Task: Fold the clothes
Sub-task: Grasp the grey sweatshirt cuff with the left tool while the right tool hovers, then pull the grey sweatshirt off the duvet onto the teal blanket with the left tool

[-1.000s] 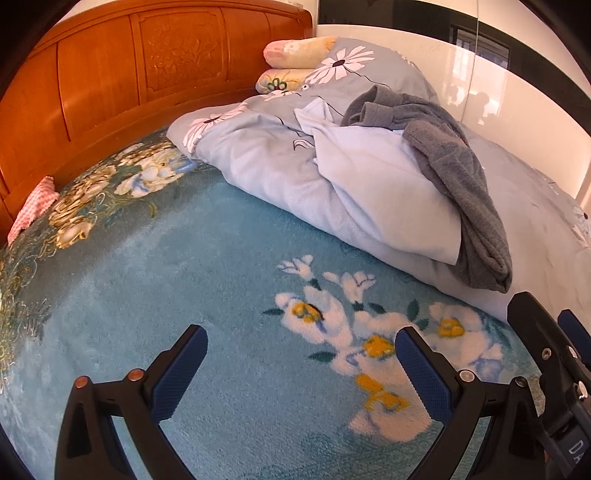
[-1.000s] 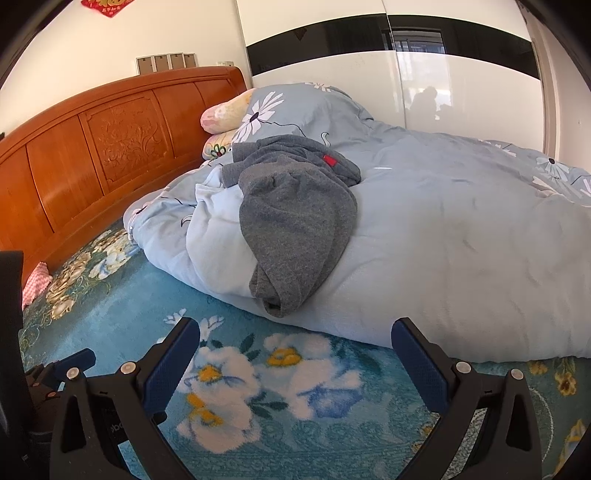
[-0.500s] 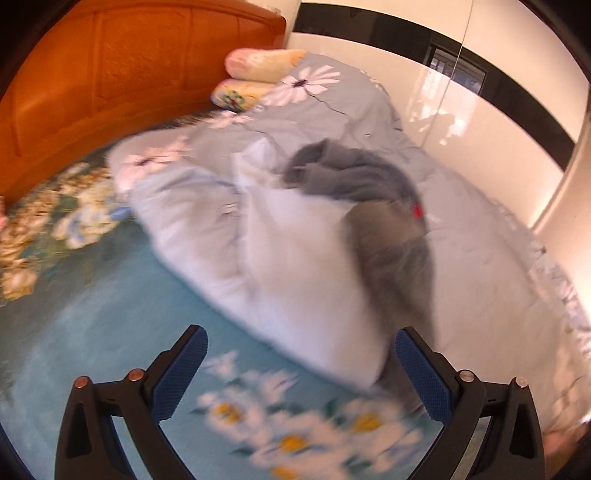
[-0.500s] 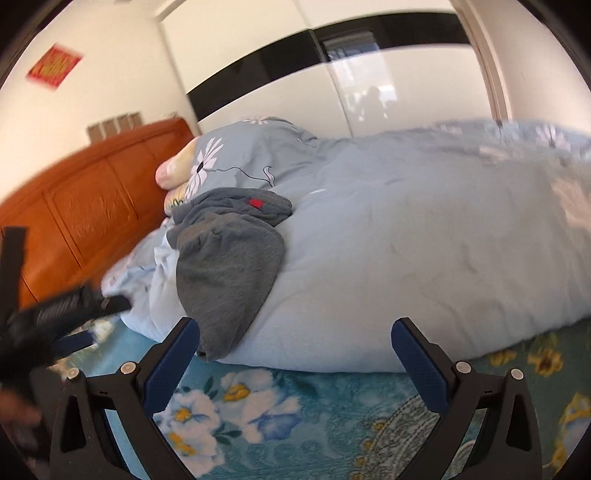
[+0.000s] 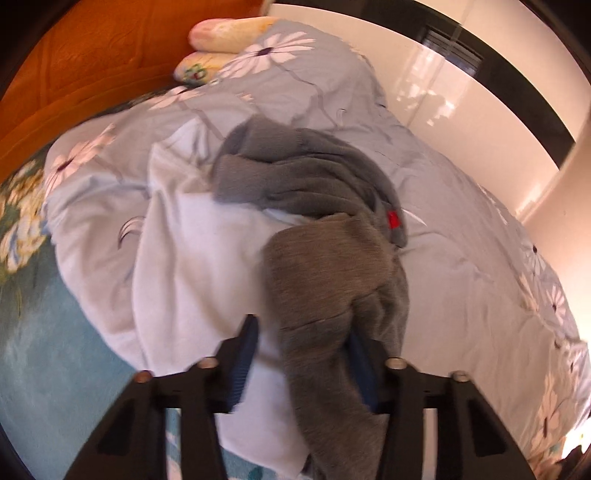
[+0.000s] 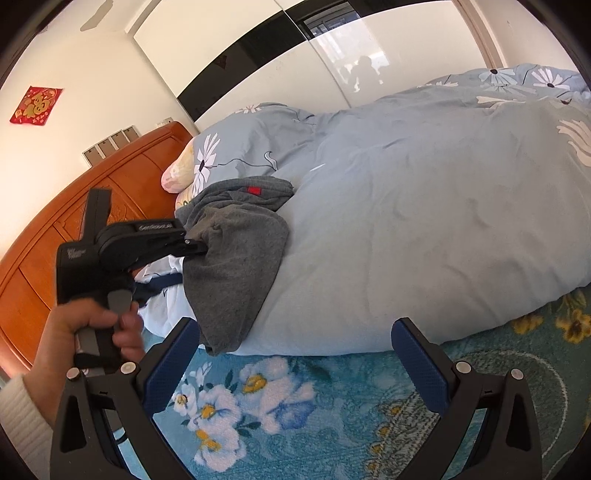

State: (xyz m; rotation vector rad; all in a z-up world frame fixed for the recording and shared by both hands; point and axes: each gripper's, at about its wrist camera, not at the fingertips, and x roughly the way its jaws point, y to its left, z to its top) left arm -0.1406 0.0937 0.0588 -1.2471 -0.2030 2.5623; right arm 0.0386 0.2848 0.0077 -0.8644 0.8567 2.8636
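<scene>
The bed carries a teal flowered cover, and on it the pale blue duvet is heaped toward the far side, so the near part stays flat. This flat part looks to me like a good place for folding.

The grey sweater lies crumpled on the left slope of the duvet, with its lower part hanging down toward the bed cover. It is bunched, not folded, and a small red tag shows near its far part. The pillows rest far away against the wooden headboard.

The left gripper has its fingers narrowed around the hanging part of the sweater; cloth fills the gap between them, so I judge they hold it, probably because this loose part is the easiest to take. The person's hand squeezes its handle.

The right gripper hovers low over the near bed cover, fingers wide and holding nothing, perhaps ready for a second hold.
</scene>
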